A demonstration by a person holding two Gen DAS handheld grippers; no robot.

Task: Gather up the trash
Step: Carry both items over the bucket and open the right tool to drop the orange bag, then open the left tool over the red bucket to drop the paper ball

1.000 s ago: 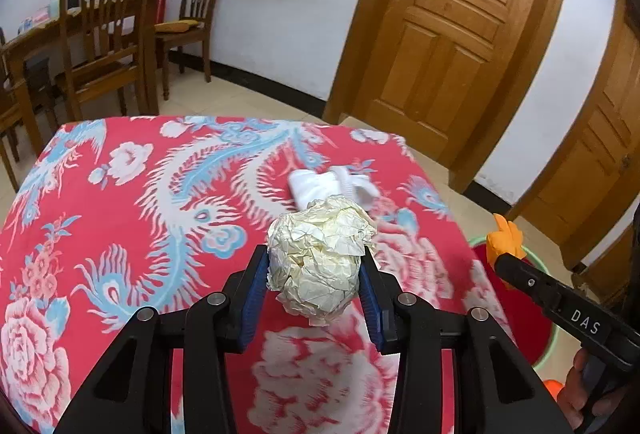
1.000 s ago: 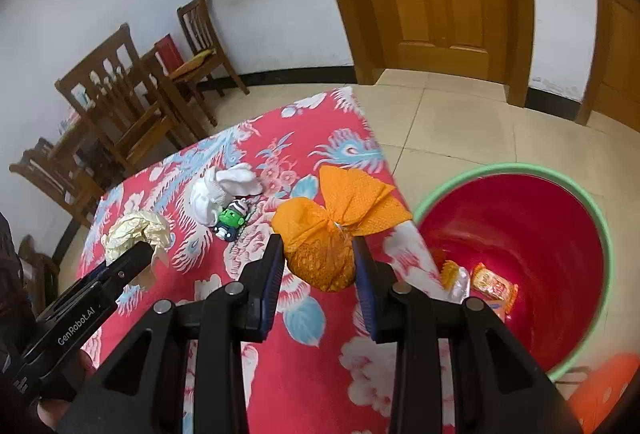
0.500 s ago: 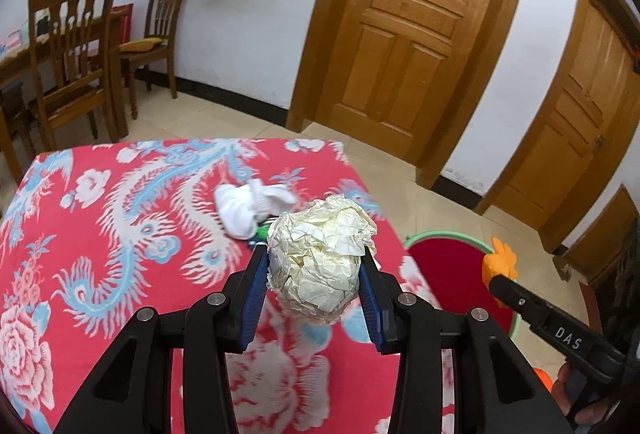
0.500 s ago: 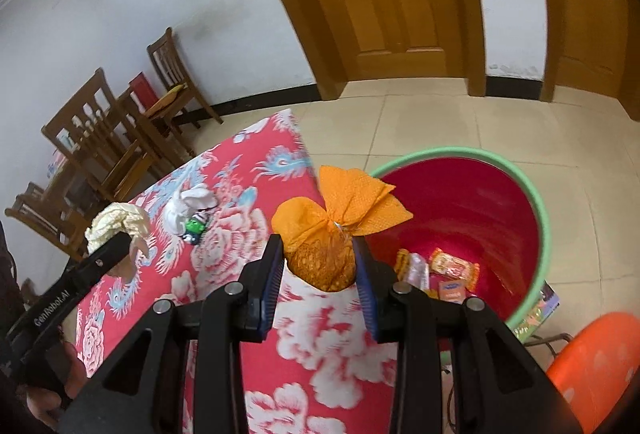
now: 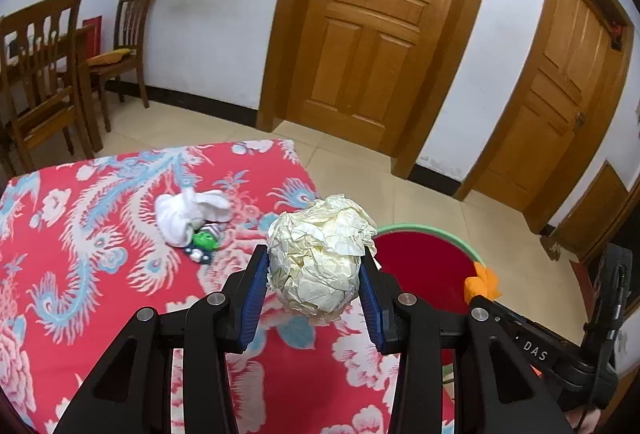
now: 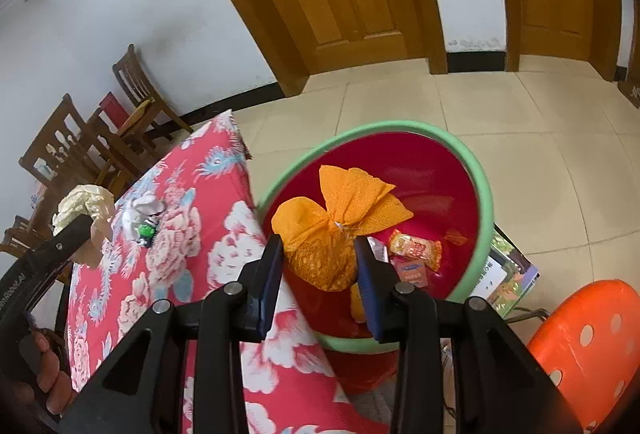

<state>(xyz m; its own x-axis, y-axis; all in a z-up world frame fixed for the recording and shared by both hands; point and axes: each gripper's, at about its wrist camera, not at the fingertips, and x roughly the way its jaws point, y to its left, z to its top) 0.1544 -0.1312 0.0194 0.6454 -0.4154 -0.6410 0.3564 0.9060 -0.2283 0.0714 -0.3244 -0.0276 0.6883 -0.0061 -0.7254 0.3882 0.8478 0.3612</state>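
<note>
A table (image 5: 100, 274) under a red flowered cloth stands in a tiled room with wooden doors. Nearest, the left gripper (image 5: 314, 270) pinches a crumpled paper ball (image 5: 320, 262) over the table's right edge. The right gripper (image 6: 318, 258) clamps an orange tied bag (image 6: 328, 234) above the red bin (image 6: 460, 154) beside that edge. Carrying looks nearly done; next, the right fingers should part over the bin. Farther in lies a white cloth (image 5: 188, 212).

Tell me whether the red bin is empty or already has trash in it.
Not empty. In the right wrist view the red bin already holds snack wrappers on its bottom, behind the orange bag gripped by the right gripper.
</note>
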